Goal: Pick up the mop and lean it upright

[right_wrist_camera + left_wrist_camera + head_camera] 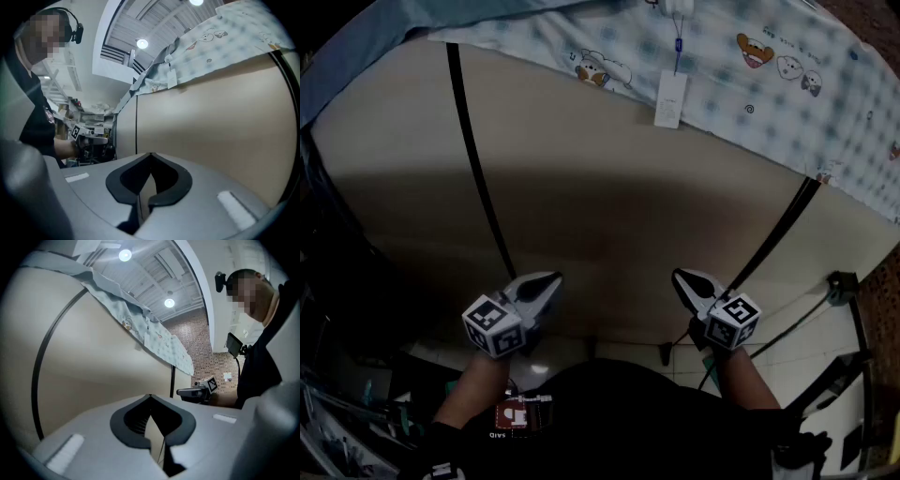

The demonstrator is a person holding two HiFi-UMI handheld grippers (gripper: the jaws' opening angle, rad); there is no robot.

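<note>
I cannot make out a mop in any view. In the head view both grippers are held low before a beige partition (pixel 600 187). The left gripper (pixel 555 277) points up at the panel, its jaws together and empty. The right gripper (pixel 678 275) mirrors it, also shut with nothing between its jaws. Seen from its own camera, the left gripper (pixel 150 396) has its tips meeting, and the right gripper (pixel 197 391) shows beyond it. The right gripper (pixel 151 153) is likewise closed in its own view, with the left gripper (pixel 86 136) in the distance.
A patterned cloth (pixel 722 75) with a white tag (pixel 670 98) hangs over the partition's top. Black strips (pixel 478 159) (pixel 780 234) run down the panel. A black metal stand (pixel 844 286) and thin rods stand on the tiled floor (pixel 787 333) at right. A brick wall (pixel 206 357) lies beyond.
</note>
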